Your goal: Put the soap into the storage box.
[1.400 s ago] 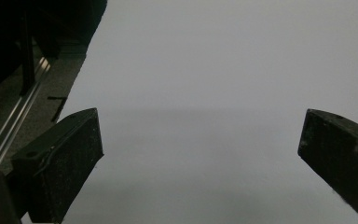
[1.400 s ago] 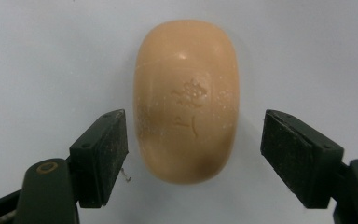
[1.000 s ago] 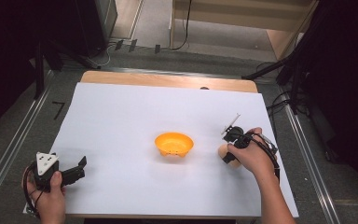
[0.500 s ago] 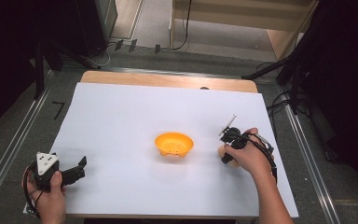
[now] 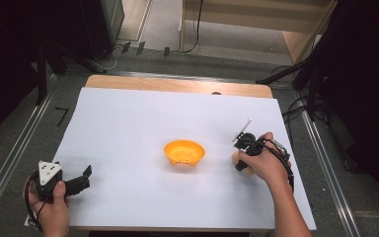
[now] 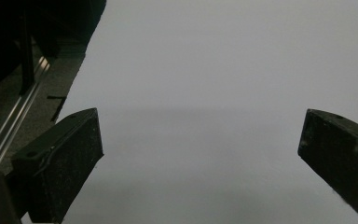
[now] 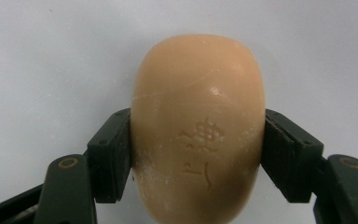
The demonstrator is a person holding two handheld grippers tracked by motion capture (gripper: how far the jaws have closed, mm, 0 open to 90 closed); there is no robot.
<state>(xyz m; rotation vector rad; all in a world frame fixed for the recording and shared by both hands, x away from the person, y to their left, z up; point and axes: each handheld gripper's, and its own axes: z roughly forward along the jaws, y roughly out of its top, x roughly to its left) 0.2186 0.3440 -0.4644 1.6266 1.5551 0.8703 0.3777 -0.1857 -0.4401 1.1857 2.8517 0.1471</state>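
Soap bar (image 7: 198, 126) stamped, right claw (image 7: 198, 154) gripping

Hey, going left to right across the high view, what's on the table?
Left gripper → orange bowl → bar of soap → right gripper closed on that soap.

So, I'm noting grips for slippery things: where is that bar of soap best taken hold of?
Across its narrow middle, coming from above. The soap is a smooth oval lying flat on the white table, and its long sides are nearly parallel there, so pads shouldn't slide off. The right tool is shut on it just so.
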